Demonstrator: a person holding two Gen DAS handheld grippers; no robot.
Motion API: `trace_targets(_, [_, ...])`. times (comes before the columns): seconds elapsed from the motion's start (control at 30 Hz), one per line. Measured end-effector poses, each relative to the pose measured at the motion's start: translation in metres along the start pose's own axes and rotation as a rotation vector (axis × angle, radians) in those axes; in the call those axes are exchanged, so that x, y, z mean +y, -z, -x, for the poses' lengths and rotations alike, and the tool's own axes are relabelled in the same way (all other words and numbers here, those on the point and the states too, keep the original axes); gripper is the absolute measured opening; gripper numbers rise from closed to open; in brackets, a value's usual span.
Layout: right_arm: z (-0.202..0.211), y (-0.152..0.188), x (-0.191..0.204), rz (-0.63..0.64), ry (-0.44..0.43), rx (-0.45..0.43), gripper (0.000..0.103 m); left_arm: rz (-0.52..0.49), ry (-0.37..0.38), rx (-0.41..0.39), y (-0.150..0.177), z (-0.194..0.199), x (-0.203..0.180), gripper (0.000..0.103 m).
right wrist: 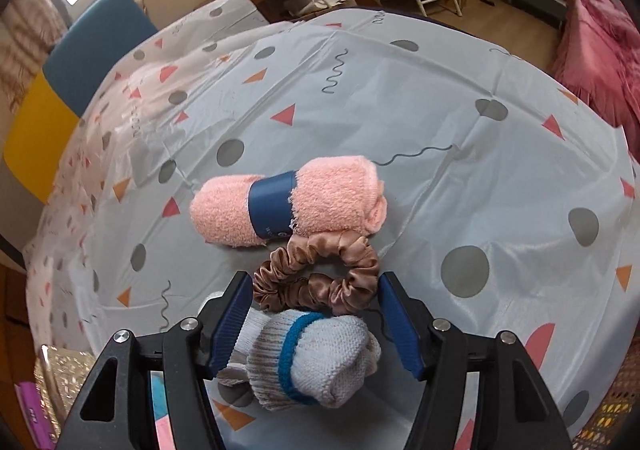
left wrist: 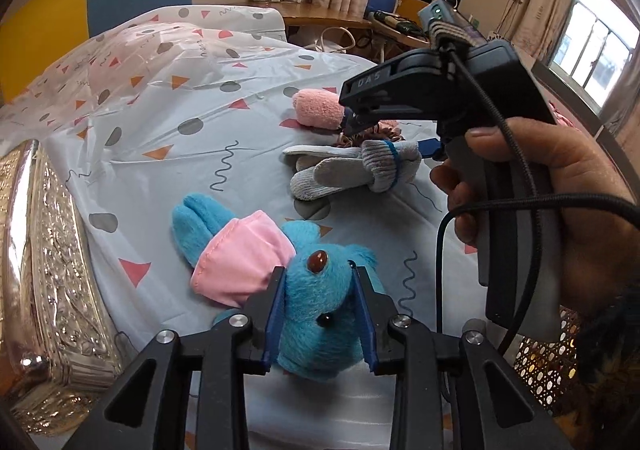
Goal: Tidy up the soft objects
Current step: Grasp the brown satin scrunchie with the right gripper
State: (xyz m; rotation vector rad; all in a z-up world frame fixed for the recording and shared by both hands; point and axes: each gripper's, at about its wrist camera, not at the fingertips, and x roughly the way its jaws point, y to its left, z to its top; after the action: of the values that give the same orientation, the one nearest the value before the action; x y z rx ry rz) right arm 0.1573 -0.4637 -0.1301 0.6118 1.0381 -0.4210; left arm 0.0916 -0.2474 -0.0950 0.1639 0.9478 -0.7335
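Nearest in the left wrist view, the left gripper [left wrist: 320, 314] has its fingers clamped on the head of a blue plush toy [left wrist: 316, 302], which lies on the counter [left wrist: 168, 121] under a patterned cloth; a pink cloth [left wrist: 244, 258] wraps the toy's body, and a silver box [left wrist: 52, 270] sits at the left edge. Farther right, a hand [left wrist: 560, 217] holds the right gripper [right wrist: 316, 324]; its fingers stand apart on either side of a rolled grey glove [right wrist: 320, 358], with the right one clear of it and the left one's contact hard to tell. Just beyond the glove lies a brown scrunchie [right wrist: 320, 274]; touching it, farther still, a rolled pink towel [right wrist: 288, 205] in a blue band.
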Motion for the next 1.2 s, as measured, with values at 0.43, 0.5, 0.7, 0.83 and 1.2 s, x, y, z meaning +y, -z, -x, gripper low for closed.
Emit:
trace_targets(0.43, [-0.014, -0.003, -0.012, -0.035, 0.009, 0.044, 0.009, 0.008, 0.004, -0.013, 0.003, 0.008, 0.001, 0.032])
trace_targets(0.5, [-0.014, -0.004, -0.018, -0.073, -0.019, 0.047, 0.009, 0.013, 0.011, -0.013, 0.003, 0.010, 0.000, 0.031])
trace_targets(0.7, [-0.016, -0.003, -0.017, -0.061, -0.018, 0.056, 0.009, -0.008, 0.002, -0.027, 0.002, 0.023, -0.002, 0.030])
trace_targets(0.83, [-0.015, -0.003, -0.019, -0.085, -0.035, 0.051, 0.008, -0.045, -0.013, -0.066, -0.001, 0.036, -0.009, 0.030])
trace_targets(1.2, [-0.014, -0.002, -0.007, 0.007, 0.036, 0.043, 0.007, -0.087, -0.069, -0.177, -0.022, 0.073, -0.009, 0.030])
